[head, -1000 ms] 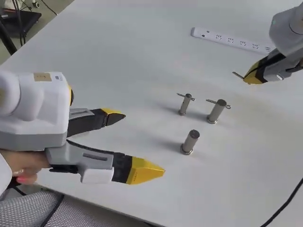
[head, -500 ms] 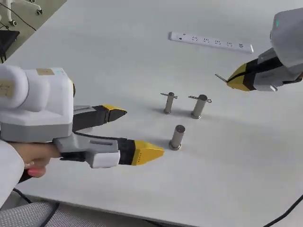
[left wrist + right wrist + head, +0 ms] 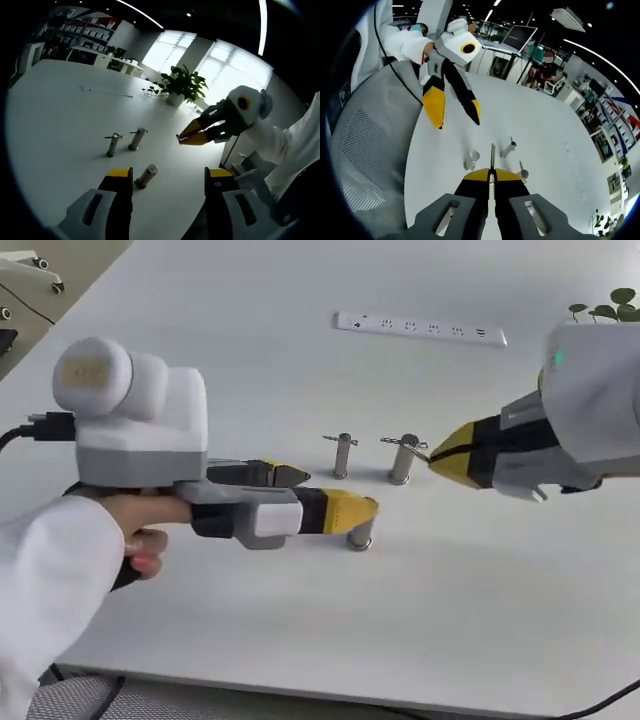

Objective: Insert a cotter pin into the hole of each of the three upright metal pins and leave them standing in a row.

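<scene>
Three upright metal pins stand on the white table. The two back pins each carry a cotter pin through the top. The bare front pin is partly hidden behind my left gripper, which is open and hovers just left of it. In the left gripper view the bare pin sits low between the jaws. My right gripper is shut on a cotter pin that points at the pins. In the head view the right gripper hangs beside the right back pin.
A white power strip lies at the far side of the table. A plant stands at the back right. The table's near edge runs along the bottom, with a chair's mesh back beyond it.
Both grippers have closed in on the pins. The left came right until its tip covers the front pin. The right came left and down with the cotter pin.
</scene>
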### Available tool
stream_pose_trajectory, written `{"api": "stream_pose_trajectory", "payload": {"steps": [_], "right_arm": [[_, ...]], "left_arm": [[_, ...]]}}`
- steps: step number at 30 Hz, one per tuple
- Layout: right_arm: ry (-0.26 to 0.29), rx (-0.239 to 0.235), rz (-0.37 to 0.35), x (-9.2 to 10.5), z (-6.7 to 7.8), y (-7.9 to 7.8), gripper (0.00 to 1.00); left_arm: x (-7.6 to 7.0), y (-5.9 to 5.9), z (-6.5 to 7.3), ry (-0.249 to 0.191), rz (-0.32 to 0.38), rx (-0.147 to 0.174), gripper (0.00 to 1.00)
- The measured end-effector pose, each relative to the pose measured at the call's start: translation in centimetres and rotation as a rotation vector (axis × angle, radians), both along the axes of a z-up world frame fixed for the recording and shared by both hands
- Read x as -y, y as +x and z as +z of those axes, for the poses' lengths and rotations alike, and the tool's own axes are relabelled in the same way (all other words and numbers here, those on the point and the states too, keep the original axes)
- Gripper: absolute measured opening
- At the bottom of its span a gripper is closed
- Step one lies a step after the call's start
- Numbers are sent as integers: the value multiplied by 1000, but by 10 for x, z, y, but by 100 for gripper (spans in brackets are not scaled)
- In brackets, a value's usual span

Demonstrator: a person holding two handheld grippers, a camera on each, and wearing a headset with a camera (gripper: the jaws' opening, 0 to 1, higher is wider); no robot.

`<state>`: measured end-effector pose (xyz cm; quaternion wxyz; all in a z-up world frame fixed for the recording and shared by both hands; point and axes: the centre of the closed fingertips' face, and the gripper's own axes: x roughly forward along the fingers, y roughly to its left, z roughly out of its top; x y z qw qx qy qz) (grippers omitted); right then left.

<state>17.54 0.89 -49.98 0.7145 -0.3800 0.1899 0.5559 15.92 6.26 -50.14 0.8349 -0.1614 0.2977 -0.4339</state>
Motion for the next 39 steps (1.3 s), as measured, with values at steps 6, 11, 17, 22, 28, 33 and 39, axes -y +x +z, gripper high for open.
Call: {"api": "stream_pose_trajectory", "payload": {"steps": [6, 11, 17, 22, 28, 33, 39], "right_arm": [[-31, 10, 19, -3, -14, -17, 0], [-19, 9, 7, -2, -17, -25, 0], [-6, 3, -1, -3, -15, -34, 0], [-19, 23, 4, -3, -15, -37, 0], [-10, 28, 3, -4, -13, -38, 0], [-14, 35, 10, -4, -13, -39, 0], [-15, 38, 19, -4, -12, -40, 0]], "left_arm": [[15, -3, -5, 31, -58, -22, 49], [27, -7, -5, -5, -74, -92, 36], [36, -8, -8, -36, -69, -142, 16], [44, -11, -5, -89, -74, -193, 12], [46, -13, -9, -82, -73, -217, 7], [48, -16, -8, -102, -76, -249, 3], [49, -17, -6, -111, -88, -258, 1]]}}
